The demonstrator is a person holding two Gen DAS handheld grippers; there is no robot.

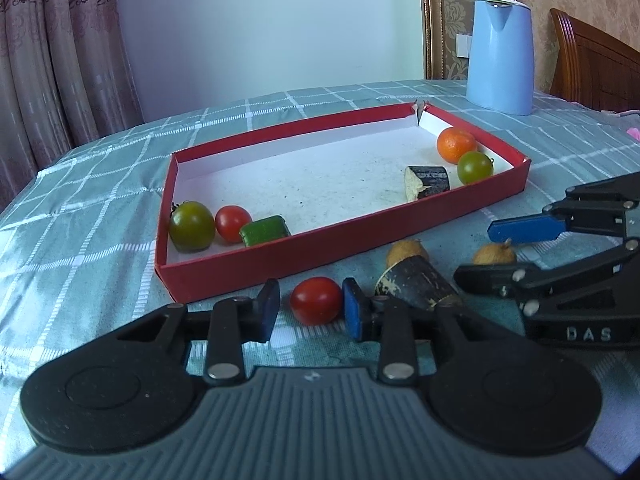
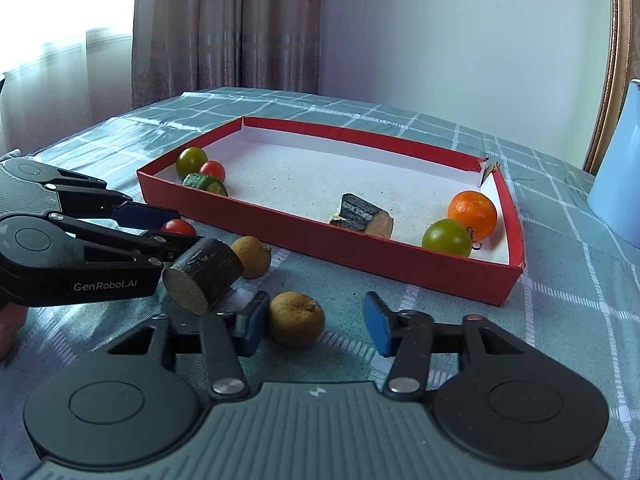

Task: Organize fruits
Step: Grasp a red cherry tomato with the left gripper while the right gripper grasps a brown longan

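A red tray (image 1: 280, 258) (image 2: 360, 246) holds a green tomato (image 1: 192, 226), a red tomato (image 1: 233, 223) and a cucumber piece (image 1: 265, 231) at its left end. An orange (image 1: 456, 145), a green tomato (image 1: 475, 167) and a dark sugarcane piece (image 1: 427, 182) lie at its right end. My left gripper (image 1: 311, 311) (image 2: 168, 232) is open around a red tomato (image 1: 316, 301) (image 2: 178, 227) on the cloth. My right gripper (image 2: 316, 324) (image 1: 492, 252) is open around a brown longan (image 2: 296, 319) (image 1: 494, 255), nearer its left pad.
A second longan (image 2: 251, 257) (image 1: 407, 249) and a dark sugarcane piece (image 2: 203, 276) (image 1: 416, 282) lie on the checked cloth (image 1: 100, 220) between the grippers. A blue kettle (image 1: 502, 54) stands behind the tray at right. Curtains hang at the left.
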